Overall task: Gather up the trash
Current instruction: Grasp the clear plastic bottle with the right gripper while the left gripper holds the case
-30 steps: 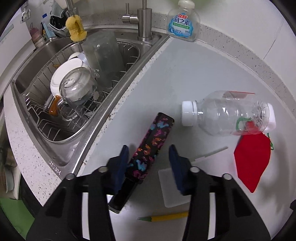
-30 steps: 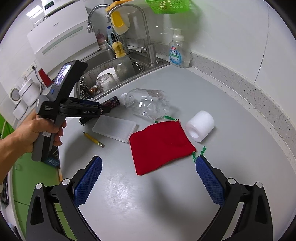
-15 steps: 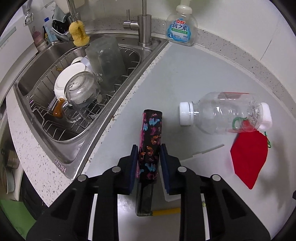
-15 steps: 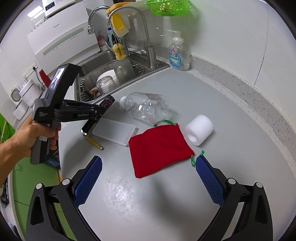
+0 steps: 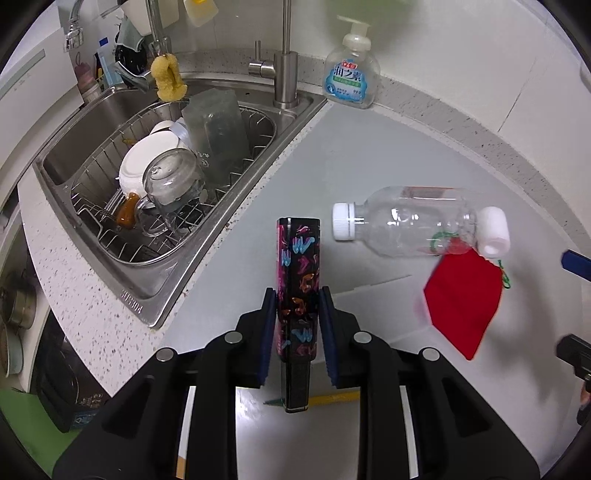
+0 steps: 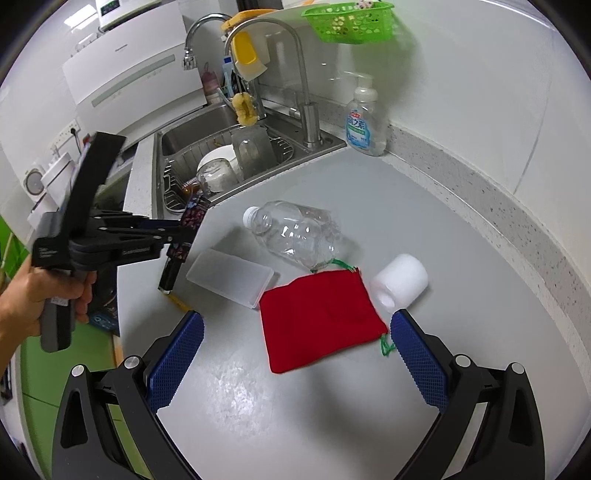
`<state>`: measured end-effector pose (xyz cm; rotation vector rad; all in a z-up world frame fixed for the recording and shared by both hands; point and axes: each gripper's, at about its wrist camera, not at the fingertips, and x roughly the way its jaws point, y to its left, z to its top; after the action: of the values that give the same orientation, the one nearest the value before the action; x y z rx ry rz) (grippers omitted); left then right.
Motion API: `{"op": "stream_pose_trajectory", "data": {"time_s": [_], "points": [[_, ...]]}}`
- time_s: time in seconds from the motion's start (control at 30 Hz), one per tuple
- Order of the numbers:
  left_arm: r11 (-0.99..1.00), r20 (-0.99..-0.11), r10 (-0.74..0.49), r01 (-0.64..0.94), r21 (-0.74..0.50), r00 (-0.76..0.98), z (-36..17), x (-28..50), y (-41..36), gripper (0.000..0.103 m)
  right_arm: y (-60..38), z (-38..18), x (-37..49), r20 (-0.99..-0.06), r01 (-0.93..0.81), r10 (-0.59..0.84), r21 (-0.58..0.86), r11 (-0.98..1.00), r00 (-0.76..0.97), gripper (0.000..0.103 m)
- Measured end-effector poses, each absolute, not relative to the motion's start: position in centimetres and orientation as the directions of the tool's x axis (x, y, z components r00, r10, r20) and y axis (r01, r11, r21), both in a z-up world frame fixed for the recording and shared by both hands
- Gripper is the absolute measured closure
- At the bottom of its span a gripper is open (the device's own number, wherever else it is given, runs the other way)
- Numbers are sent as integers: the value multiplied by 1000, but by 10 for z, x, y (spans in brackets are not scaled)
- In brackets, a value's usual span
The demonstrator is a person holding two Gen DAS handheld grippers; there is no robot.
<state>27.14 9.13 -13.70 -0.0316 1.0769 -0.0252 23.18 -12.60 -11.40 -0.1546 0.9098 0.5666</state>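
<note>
My left gripper (image 5: 297,332) is shut on a long black box with coloured patterns (image 5: 298,284) and holds it above the grey counter; it also shows in the right wrist view (image 6: 181,240). An empty clear plastic bottle (image 5: 406,225) with a white cap lies on its side to the right, also in the right wrist view (image 6: 295,232). A red drawstring pouch (image 6: 321,314), a white roll (image 6: 400,282), a clear plastic lid (image 6: 229,277) and a yellow pencil (image 5: 332,398) lie on the counter. My right gripper (image 6: 295,365) is open, above the pouch.
A steel sink (image 5: 122,291) with a dish rack, plates and glassware is at the left. A soap dispenser (image 5: 351,77) stands at the back by the tap. A green basket (image 6: 351,22) hangs on the wall. The counter edge (image 6: 122,295) drops off at the left.
My left gripper closed on the patterned box and lifted it off the counter, turning it straight along the fingers. My right gripper moved forward a little toward the red pouch.
</note>
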Motion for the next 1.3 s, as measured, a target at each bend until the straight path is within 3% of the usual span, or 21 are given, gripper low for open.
{"op": "stream_pose_trajectory", "data": {"time_s": [0.43, 1.3], "points": [[998, -868, -49, -13, -64, 494, -110, 254, 86, 80, -87, -109, 281, -783, -628, 411, 33, 777, 467, 6], [995, -880, -12, -84, -59, 474, -107, 250, 87, 80, -15, -170, 350, -919, -853, 280, -103, 512, 279, 8]]}}
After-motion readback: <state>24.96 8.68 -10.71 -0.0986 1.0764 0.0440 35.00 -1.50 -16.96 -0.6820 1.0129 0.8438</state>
